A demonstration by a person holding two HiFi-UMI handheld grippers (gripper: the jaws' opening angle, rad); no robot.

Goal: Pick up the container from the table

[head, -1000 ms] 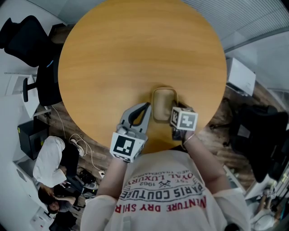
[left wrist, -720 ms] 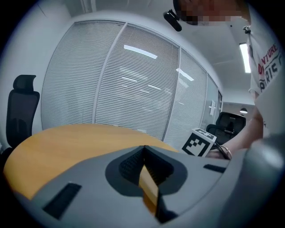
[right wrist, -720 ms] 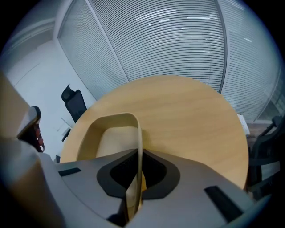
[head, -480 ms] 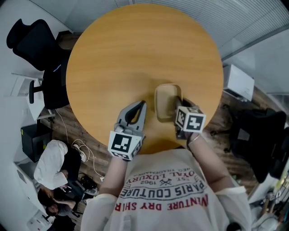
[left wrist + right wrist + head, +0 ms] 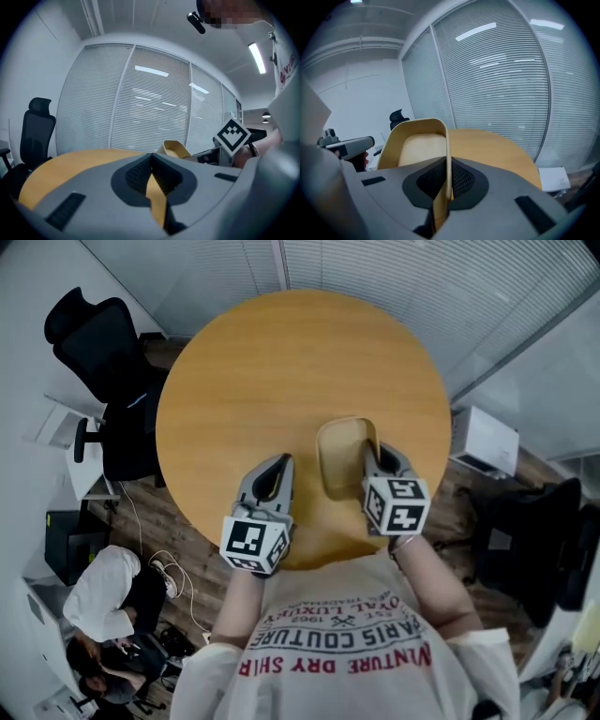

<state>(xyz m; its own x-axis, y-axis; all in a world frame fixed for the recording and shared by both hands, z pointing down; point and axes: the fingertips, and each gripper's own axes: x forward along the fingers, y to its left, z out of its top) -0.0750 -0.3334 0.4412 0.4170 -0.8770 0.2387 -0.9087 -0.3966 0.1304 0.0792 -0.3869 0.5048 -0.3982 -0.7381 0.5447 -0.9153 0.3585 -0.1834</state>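
Right tongs (image 5: 449, 161) clenched on 1 side wall of the container (image 5: 342, 457), the thin rim pinched between the pads. Container sits over the 5 o'clock part of the table (image 5: 281, 362) and looks clear of the top. Left tongs (image 5: 281, 465) clenched on nothing, at the container's 9 o'clock, apart from it. A 1-wall pinch can pivot, so lift straight and slow, hold the wrist steady and the rim level. If it sags, I'd bring the left tongs under the free wall.
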